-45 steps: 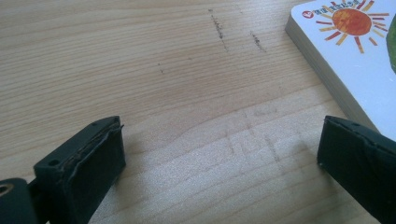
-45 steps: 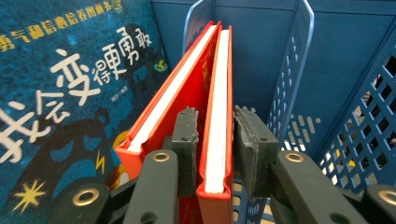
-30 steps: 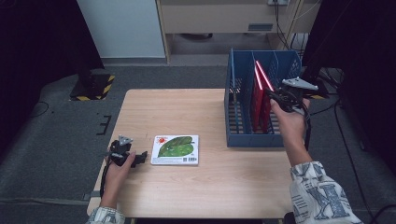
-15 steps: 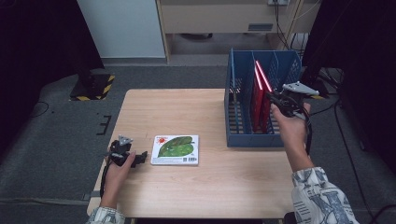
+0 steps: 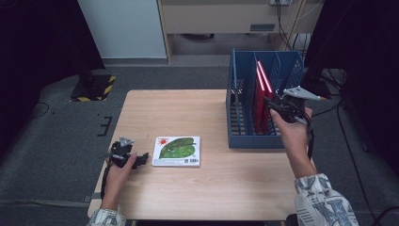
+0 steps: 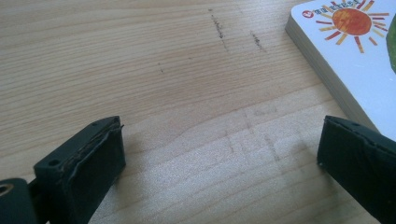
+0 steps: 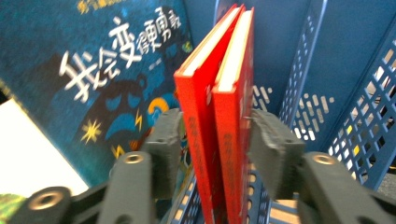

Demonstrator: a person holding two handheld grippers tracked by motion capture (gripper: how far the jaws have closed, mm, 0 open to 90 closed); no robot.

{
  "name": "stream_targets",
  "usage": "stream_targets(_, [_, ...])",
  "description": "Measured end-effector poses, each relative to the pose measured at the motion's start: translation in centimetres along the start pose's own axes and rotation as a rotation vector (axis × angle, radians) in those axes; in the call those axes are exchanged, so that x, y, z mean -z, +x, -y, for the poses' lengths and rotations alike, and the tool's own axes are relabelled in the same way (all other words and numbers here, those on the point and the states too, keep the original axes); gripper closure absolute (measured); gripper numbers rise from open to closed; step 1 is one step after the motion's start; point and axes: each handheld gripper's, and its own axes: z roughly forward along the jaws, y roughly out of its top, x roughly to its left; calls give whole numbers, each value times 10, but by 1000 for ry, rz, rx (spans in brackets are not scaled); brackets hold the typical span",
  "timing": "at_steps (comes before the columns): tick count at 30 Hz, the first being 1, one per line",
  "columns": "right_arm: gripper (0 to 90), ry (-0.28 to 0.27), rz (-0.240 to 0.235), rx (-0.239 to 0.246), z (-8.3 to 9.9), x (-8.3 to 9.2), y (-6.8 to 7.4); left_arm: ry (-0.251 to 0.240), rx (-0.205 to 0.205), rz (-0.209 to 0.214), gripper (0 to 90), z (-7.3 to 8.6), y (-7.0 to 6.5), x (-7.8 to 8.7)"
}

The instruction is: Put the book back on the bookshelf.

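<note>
Two red books (image 7: 219, 116) stand upright, side by side, in the blue rack (image 5: 244, 136) at the table's (image 5: 188, 113) right end, in a middle compartment. The right claw (image 7: 212, 140) straddles their upper edge: its jaws have just been opening, and in the right gripper view a slim gap shows between the left pad and the nearer red cover, while the right pad sits so close to the other cover that contact is hard to judge. The books' lower parts are cut off behind the claw body. Beside them leans a dark blue picture book (image 7: 93, 79), its edges running out of frame.

Well apart, near the table's left front, the left claw (image 6: 219, 154) rests spread wide over bare wood, just beside a leaf-cover book (image 5: 177, 150) lying flat.
</note>
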Motion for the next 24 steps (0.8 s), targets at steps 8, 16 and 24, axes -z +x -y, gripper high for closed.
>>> stream_targets(8, [346,17,-45,44,24,10,15,1,-1,2,2,0,0,0])
stream_targets(16, [250,43,-85,66,62,13,36,0,-1,3,1,-1,0,-1])
stream_targets(24, [186,33,-126,78,76,15,48,-2,-3,0,27,-3,0,-1])
